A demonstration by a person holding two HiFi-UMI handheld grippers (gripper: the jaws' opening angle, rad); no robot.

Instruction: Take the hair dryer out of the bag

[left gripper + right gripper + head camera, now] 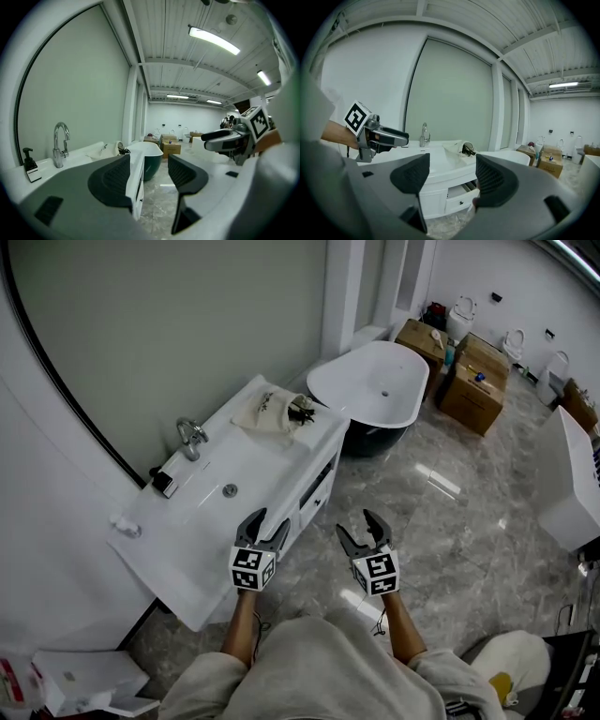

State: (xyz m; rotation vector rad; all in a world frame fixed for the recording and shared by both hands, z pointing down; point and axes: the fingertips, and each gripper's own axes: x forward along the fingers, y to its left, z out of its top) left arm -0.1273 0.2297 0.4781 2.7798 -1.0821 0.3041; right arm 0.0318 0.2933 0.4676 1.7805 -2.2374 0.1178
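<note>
Spread wide and pinching nothing right now: the left tongs (pixel 269 524) and the right tongs (pixel 361 526), side by side above the floor, near the front of the white table (pixel 267 451) with the sink. Far off at the other end of that table: the pale cloth bag (pixel 262 413), lying flat, with a dark bit (pixel 302 410) poking out of its open mouth (most likely the hair dryer, though too small to be sure). Well apart from both tongs, so first walk closer along the table. Go slow near the tap (pixel 192 437) and the half-open drawer (pixel 461 203), and try not to bump them. Then come at the bag from the side with the open mouth. Pin the cloth down with the left tongs, near the shut end. Pinch the hard dark part with the right tongs, not a thin cord. Pull flat and gently, away from the bag, toward the tub (pixel 375 381) side. Stop and grab again if the bag comes along too.
</note>
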